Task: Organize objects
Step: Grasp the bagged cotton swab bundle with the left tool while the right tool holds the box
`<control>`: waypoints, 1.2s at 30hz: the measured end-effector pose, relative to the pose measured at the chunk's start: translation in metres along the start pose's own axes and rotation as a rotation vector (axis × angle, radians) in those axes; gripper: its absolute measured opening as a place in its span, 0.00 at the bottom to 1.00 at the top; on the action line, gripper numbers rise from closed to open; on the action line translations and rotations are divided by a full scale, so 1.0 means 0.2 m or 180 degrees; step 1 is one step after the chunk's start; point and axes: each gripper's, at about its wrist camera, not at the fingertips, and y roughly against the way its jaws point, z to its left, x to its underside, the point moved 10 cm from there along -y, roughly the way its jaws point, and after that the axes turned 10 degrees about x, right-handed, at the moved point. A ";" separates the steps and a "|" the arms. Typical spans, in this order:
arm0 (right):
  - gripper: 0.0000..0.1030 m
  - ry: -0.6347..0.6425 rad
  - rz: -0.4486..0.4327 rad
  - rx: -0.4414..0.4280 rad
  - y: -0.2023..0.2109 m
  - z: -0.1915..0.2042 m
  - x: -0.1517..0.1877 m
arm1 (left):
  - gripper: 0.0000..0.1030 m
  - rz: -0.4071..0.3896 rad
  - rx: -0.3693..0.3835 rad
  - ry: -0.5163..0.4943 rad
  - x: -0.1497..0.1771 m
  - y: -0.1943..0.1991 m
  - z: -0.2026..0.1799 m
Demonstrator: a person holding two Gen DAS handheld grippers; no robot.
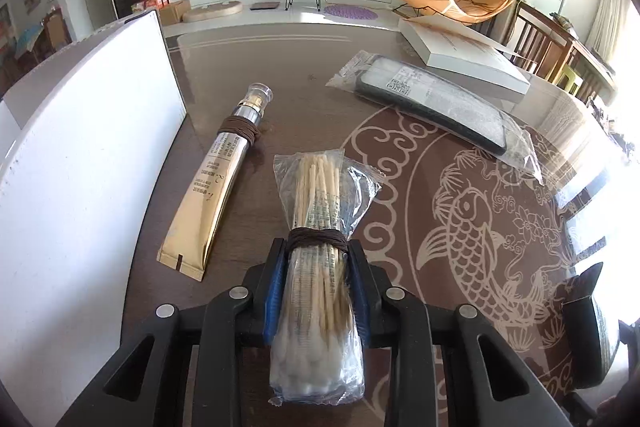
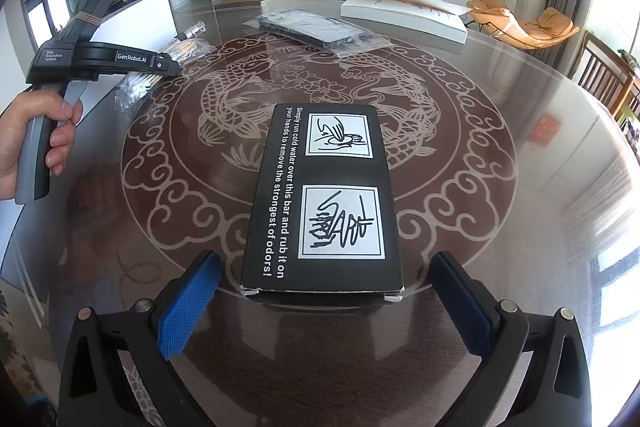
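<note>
Two blue-padded fingers of the left gripper (image 1: pixel 316 259) clamp a plastic-wrapped bundle of cotton swabs (image 1: pixel 320 227) in the left wrist view, pressing just below the brown cord tied around its middle. The bundle points forward over the glass-topped table (image 1: pixel 304 67). To its left a gold and silver tube (image 1: pixel 216 183), also wound with brown cord, lies flat beside a white box (image 1: pixel 80 163). Farther off on the right, a dark phone case in a clear bag (image 1: pixel 432 107) rests near a flat white carton (image 1: pixel 464 55).

In the right wrist view, the right gripper (image 2: pixel 324 303) stands wide open, its blue pads on either side of the near end of a black printed box (image 2: pixel 324 199) without touching it. The box lies flat on the table's fish pattern. At the far left a hand (image 2: pixel 36 143) grips the handle of the left gripper (image 2: pixel 176 61), with the swabs (image 2: pixel 176 55) at its tip, near the white box (image 2: pixel 136 15).
</note>
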 end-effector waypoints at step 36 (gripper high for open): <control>1.00 0.0000 -0.0001 0.0001 0.00 0.00 0.00 | 1.00 0.0069 0.0076 -0.0474 0.60 0.20 -0.52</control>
